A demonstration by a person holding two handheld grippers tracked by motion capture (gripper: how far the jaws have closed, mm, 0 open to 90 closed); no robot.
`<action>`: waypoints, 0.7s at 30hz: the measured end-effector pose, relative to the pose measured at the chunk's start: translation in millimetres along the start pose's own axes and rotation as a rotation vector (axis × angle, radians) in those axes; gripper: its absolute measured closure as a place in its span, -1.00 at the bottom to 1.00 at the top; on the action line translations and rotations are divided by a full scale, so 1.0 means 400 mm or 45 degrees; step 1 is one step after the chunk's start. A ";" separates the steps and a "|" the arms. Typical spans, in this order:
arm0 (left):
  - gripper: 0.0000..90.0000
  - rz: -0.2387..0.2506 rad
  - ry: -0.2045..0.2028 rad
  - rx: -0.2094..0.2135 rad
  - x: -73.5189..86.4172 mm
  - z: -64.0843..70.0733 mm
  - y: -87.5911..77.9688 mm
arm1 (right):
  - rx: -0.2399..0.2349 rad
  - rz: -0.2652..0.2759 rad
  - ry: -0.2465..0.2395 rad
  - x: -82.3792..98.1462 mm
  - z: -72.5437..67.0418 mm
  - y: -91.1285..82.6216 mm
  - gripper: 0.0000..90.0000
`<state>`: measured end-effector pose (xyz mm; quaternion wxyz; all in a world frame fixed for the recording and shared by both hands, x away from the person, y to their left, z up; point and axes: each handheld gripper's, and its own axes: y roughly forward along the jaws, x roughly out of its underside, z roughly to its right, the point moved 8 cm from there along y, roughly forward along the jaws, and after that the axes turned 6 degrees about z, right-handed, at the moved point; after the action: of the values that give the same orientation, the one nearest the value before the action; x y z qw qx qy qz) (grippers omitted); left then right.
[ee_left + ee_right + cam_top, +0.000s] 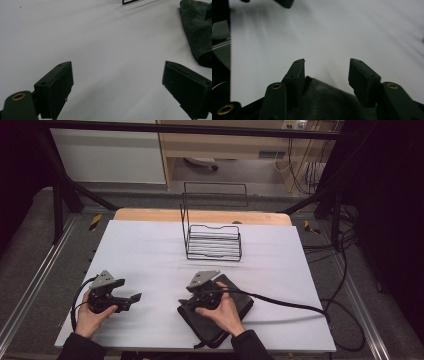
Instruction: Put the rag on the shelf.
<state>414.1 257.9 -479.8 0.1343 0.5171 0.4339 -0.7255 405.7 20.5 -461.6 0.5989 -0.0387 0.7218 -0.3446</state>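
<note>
1. A table with a white top (150, 255) fills the middle of the high view; its surface is plain and matte.
2. A strip of bare wood (150, 215) shows along the top's far edge, toward the upper middle of the frame.
3. A black wire rack (214, 242) stands on the white top, just above the frame's centre, its tall back toward the far edge.
4. A dark folded cloth (239, 306) lies flat on the top at lower centre, near the front edge. In the left gripper view the cloth (196, 27) sits at the upper right; in the right gripper view it (322, 100) lies at the bottom.
</note>
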 end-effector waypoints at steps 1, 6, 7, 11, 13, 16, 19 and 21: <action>-0.77 0.001 -0.003 0.000 0.000 0.000 0.000 | 0.040 0.011 0.018 -0.002 0.023 -0.014 0.03; -0.77 -0.002 -0.001 0.000 0.001 -0.001 0.002 | 0.203 0.024 0.116 0.019 0.127 -0.071 0.08; -0.77 -0.001 -0.003 -0.002 0.001 0.000 0.003 | 0.298 0.000 0.151 0.044 0.176 -0.093 0.11; -0.77 -0.004 -0.001 0.000 0.001 0.002 0.005 | 0.406 -0.061 0.220 0.100 0.248 -0.111 0.20; -0.77 -0.008 0.001 0.000 0.002 0.002 0.005 | 0.413 -0.075 0.259 0.122 0.266 -0.108 0.24; -0.77 -0.012 -0.001 0.001 0.003 0.002 0.006 | 0.408 -0.104 0.266 0.140 0.276 -0.091 0.33; -0.77 -0.010 0.001 0.001 0.003 0.003 0.006 | 0.367 -0.111 0.285 0.147 0.275 -0.073 0.50; -0.77 -0.012 0.000 0.004 0.003 0.003 0.007 | 0.360 -0.108 0.282 0.144 0.276 -0.071 0.66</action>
<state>414.6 255.7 -481.9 0.1302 0.5152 0.4352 -0.7268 477.8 -78.0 -499.4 0.5001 0.0539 0.7255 -0.4698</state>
